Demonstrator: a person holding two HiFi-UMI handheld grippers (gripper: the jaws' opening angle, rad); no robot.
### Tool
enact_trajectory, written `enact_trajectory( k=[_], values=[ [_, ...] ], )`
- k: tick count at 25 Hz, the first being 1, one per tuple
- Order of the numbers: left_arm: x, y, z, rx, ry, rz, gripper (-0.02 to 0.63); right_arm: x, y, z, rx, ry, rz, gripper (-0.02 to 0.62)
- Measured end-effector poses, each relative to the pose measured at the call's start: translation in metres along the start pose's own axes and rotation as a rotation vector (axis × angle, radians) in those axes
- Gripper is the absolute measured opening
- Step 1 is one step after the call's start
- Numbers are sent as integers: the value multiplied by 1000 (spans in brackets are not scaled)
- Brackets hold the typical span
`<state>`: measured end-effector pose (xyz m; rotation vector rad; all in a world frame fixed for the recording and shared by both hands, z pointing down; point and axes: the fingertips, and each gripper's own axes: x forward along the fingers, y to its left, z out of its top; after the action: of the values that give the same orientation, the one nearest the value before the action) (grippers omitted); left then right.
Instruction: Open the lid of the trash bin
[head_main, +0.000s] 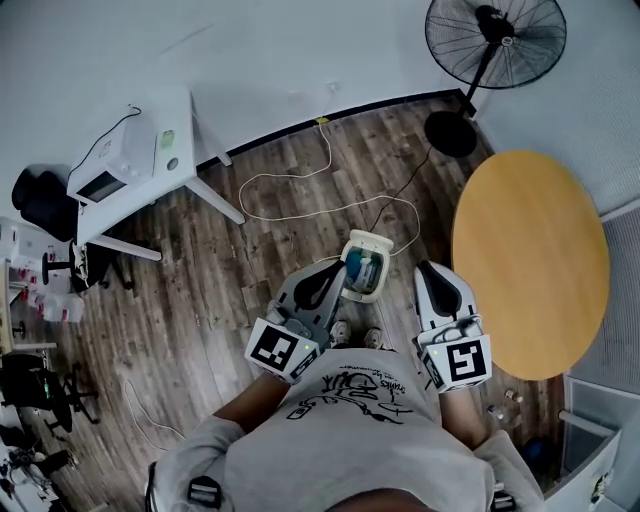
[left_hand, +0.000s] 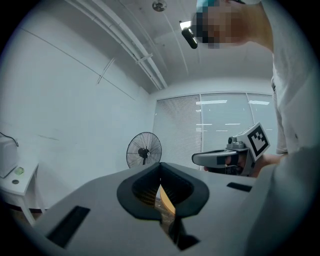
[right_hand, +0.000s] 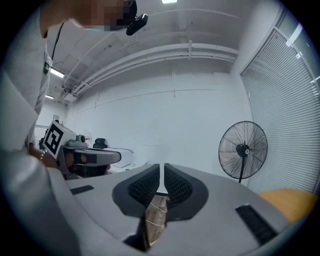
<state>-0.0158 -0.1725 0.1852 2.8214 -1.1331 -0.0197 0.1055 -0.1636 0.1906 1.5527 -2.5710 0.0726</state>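
Left claw (left_hand: 160, 167): dark ribbed pads clenched tip to tip, nothing held; only a sliver of floor shows through the opening lower down. Right claw (right_hand: 161, 167): likewise clenched on nothing, with a hairline slit between the pads. Each claw's own view looks level across the room at a white wall and a black pedestal fan (right_hand: 243, 150), so neither is aimed at the bin. In the head view both are held out in front of the person's body. The left claw's tip crosses the left edge of the small cream, round-cornered trash bin (head_main: 364, 262), judged to be line of sight only, not contact. The right claw lies a little apart to the bin's right. The bin stands on the brown wooden plank floor (head_main: 200, 300), just ahead of the person's feet. Its top shows a cream rim round a darker middle with blue-green matter; open mouth or shut lid cannot be determined. Assessment: the scene fits claws brought up to a shut bin, or claws drawn away from an opened one. Any handling of this lid calls for a claw tilted down until its camera sees the rim, contact at the lid's free edge, and travel along the hinge's arc. The bin looks light and may slide or tip if dragged. A loose white cable (head_main: 300, 195) lies behind it and a round yellow surface (head_main: 530, 260) to its right; both are well apart.
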Motion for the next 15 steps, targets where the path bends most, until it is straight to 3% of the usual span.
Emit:
enact_trajectory(
  k=[15],
  values=[
    [8, -5, 28, 4, -52, -13, 15, -14, -7, 29, -12, -56, -27, 27]
  ],
)
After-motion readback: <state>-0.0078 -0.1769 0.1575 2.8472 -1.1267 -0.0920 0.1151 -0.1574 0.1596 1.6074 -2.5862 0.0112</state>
